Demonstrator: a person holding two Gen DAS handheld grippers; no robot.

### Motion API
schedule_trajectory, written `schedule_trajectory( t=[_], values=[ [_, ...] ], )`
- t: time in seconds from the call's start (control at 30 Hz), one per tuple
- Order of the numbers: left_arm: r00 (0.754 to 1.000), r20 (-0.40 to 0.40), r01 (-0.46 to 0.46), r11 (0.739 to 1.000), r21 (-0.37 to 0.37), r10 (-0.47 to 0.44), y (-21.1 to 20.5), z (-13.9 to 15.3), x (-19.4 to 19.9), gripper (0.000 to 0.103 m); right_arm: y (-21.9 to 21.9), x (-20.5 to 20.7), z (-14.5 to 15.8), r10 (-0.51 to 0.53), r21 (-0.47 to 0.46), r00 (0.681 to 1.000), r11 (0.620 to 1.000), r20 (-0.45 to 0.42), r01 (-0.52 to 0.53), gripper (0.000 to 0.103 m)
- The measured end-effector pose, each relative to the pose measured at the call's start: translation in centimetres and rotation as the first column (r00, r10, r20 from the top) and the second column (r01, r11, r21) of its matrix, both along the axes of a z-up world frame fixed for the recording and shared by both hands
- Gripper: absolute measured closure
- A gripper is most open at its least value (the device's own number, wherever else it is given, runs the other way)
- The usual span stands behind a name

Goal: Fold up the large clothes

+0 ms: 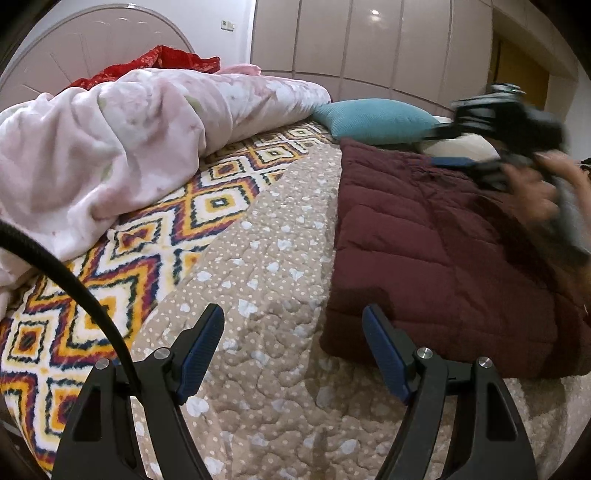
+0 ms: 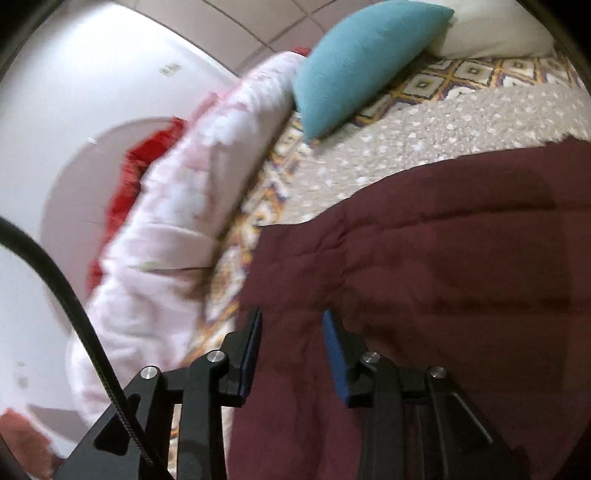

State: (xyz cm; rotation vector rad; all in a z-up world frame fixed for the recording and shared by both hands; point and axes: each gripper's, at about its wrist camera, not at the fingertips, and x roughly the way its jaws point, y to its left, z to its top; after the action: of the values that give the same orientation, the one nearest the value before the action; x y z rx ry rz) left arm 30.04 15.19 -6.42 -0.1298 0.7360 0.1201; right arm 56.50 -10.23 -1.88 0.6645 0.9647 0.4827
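A maroon quilted jacket (image 1: 436,254) lies folded flat on the beige dotted quilt (image 1: 266,280) of a bed. My left gripper (image 1: 293,317) is open and empty, above the quilt just left of the jacket's near corner. My right gripper (image 2: 291,321) is open, jaws partly apart, right above the jacket (image 2: 424,295) near its left edge, with nothing between the pads. In the left wrist view the right gripper (image 1: 458,160) shows blurred over the jacket's far edge, held by a hand (image 1: 535,184).
A pink floral duvet (image 1: 122,144) is heaped at the left over a diamond-pattern blanket (image 1: 155,251). A teal pillow (image 1: 373,120) and a white pillow (image 2: 491,33) lie at the far side. Red cloth (image 1: 170,62) lies by the headboard. Wardrobe doors (image 1: 369,37) stand behind.
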Motion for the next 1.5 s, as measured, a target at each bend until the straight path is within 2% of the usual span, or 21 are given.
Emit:
schedule_trajectory(
  t=[0.07, 0.27, 0.37, 0.43, 0.5, 0.53, 0.67, 0.73, 0.77, 0.83, 0.93, 1.07, 1.17, 1.23, 1.3, 1.37, 1.5],
  values=[
    [1.000, 0.010, 0.007, 1.000, 0.014, -0.007, -0.6, 0.4, -0.4, 0.027, -2.5, -3.3, 0.5, -0.003, 0.041, 1.000, 0.999, 0.013, 0.003, 0.053],
    [0.999, 0.018, 0.049, 0.998, 0.050, -0.050, -3.5, 1.1, -1.1, 0.026, -12.8, -12.8, -2.3, -0.134, 0.079, 0.991, 0.988, -0.026, 0.135, 0.054],
    [0.996, 0.004, 0.088, 0.994, 0.065, -0.089, -5.6, 1.3, -1.1, 0.026, -19.7, -17.8, -3.1, -0.260, 0.032, 0.965, 0.965, -0.031, 0.261, 0.054],
    [0.994, -0.008, 0.110, 0.990, 0.088, -0.110, -7.0, 1.5, -1.0, 0.026, -24.0, -20.6, -3.8, -0.358, -0.020, 0.932, 0.934, -0.049, 0.357, 0.054],
    [0.991, -0.015, 0.135, 0.985, 0.104, -0.134, -8.4, 1.6, -0.9, 0.026, -26.8, -22.5, -4.3, -0.416, -0.026, 0.907, 0.909, -0.068, 0.415, 0.053],
    [0.989, -0.013, 0.149, 0.982, 0.114, -0.148, -9.3, 1.7, -0.8, 0.026, -27.8, -23.6, -4.0, -0.428, -0.022, 0.902, 0.904, -0.050, 0.427, 0.053],
    [0.983, -0.044, 0.181, 0.967, 0.180, -0.175, -11.8, 0.7, 1.0, 0.025, -27.7, -25.4, -2.6, -0.397, -0.058, 0.917, 0.915, 0.029, 0.398, 0.052],
    [0.983, -0.096, 0.172, 0.967, 0.188, -0.157, -12.0, -0.7, 2.7, 0.021, -27.1, -26.5, -2.3, -0.371, -0.087, 0.928, 0.923, 0.046, 0.374, 0.052],
    [0.982, -0.125, 0.164, 0.972, 0.170, -0.144, -11.8, -1.4, 3.6, 0.016, -26.4, -26.5, -2.4, -0.354, -0.123, 0.934, 0.926, 0.053, 0.358, 0.051],
    [0.983, -0.134, 0.147, 0.975, 0.167, -0.126, -11.6, -1.8, 4.2, 0.011, -26.3, -26.8, -3.1, -0.332, -0.190, 0.942, 0.922, 0.059, 0.337, 0.051],
    [0.985, -0.122, 0.147, 0.968, 0.204, -0.124, -12.0, -1.3, 3.7, 0.011, -25.5, -26.3, -4.7, -0.316, -0.238, 0.948, 0.918, 0.046, 0.318, 0.051],
    [0.981, -0.123, 0.173, 0.965, 0.198, -0.151, -12.1, -0.4, 2.5, 0.011, -25.5, -27.0, -4.1, -0.335, -0.239, 0.939, 0.908, 0.078, 0.343, 0.051],
    [0.979, -0.116, 0.184, 0.966, 0.182, -0.165, -12.2, 0.2, 1.4, 0.011, -25.2, -27.9, -1.2, -0.384, -0.265, 0.905, 0.867, 0.183, 0.422, 0.051],
    [0.979, -0.108, 0.192, 0.965, 0.181, -0.174, -12.2, 0.6, 1.0, 0.011, -24.5, -26.9, 0.4, -0.383, -0.300, 0.894, 0.846, 0.232, 0.440, 0.051],
    [0.978, -0.106, 0.198, 0.964, 0.176, -0.181, -12.4, 0.8, 0.7, 0.011, -23.6, -25.2, 1.1, -0.364, -0.320, 0.902, 0.847, 0.233, 0.425, 0.051],
    [0.977, -0.103, 0.203, 0.965, 0.166, -0.188, -12.6, 1.0, 0.5, 0.011, -22.6, -22.4, 0.6, -0.345, -0.351, 0.916, 0.848, 0.206, 0.398, 0.051],
    [0.976, -0.093, 0.209, 0.964, 0.166, -0.196, -12.8, 1.2, 0.0, 0.011, -20.7, -17.7, -2.4, -0.321, -0.466, 0.940, 0.818, 0.115, 0.336, 0.050]
  ],
)
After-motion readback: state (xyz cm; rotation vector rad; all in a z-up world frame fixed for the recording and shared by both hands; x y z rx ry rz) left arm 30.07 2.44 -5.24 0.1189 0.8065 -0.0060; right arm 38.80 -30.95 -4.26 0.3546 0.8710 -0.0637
